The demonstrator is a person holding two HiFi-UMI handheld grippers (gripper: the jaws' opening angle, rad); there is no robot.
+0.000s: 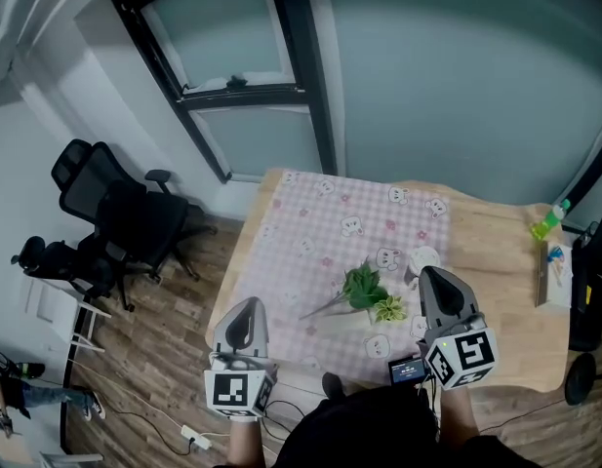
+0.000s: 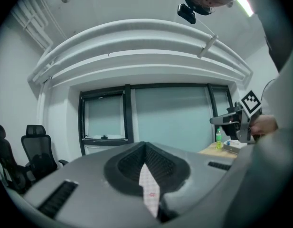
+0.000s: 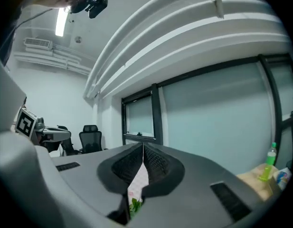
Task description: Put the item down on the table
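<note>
plant sprig (image 1: 364, 289) lies flat on the pink checked cloth (image 1: 320, 213) that covers the left part of the table (image 1: 496, 261), just left of the right gripper (image 1: 435, 286); nothing is holding it, so the put-down looks done

jaws: right gripper pressed together with nothing pinched; its own view shows only a sliver of cloth and a bit of green leaf (image 3: 135, 204) through the slit, lying below. left gripper (image 1: 248, 312) likewise closed and empty, near the table's front left edge, well apart from the sprig

handling, judged:
- looks like an artificial sprig, very light, so a closing jaw could nudge it
- leaves soft and springy; they would flatten and slip under the pads
- thin stem runs out toward the lower left and looks like the stiffest part; best place to pinch, low and close to the leaf cluster
- not fragile, though a hard squeeze might kink the stem
- cloth may ruck up if the pads drag on it

hard to make out:
- pale green tuft at the sprig's right end: same piece or separate, cannot tell
- small white round shape by the right gripper's tip: object or cloth print, unclear
- right gripper covers the cloth beneath it
- table's near edge is cut off by the person's body
- green bottle (image 1: 549, 220) and clutter at the far right are too small to read
</note>
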